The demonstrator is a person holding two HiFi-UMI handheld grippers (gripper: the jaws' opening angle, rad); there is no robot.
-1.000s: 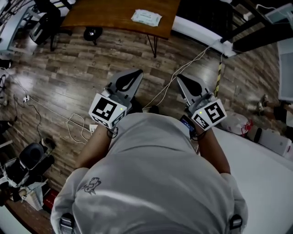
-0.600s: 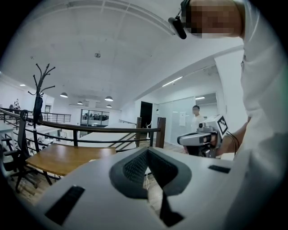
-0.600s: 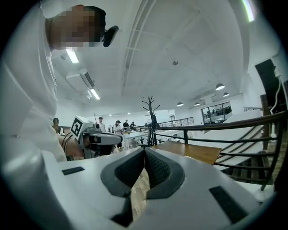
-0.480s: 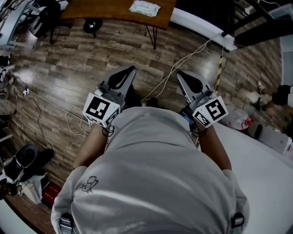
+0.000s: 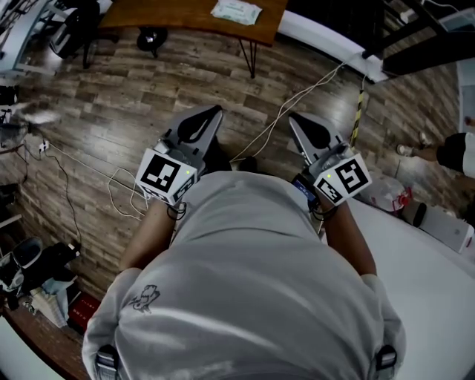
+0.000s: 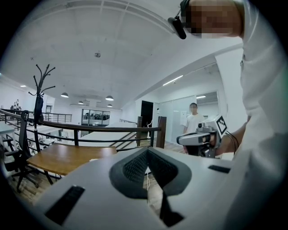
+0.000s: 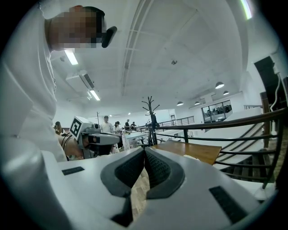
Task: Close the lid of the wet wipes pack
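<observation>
Jaws: left gripper (image 5: 214, 113) clenched, empty | right gripper (image 5: 294, 120) clenched, empty | pale flat wet wipes pack (image 5: 236, 10) on brown wooden surface (image 5: 178, 15), well apart from both

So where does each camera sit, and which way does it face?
Head view: on the person's head, facing down at wooden floor; shows grey shirt, left claw, right claw.
Left gripper view: on left claw, facing level towards brown wooden table; shows shut jaws, right claw.
Right gripper view: on right claw, likewise; shows left claw.
All share that table.
</observation>
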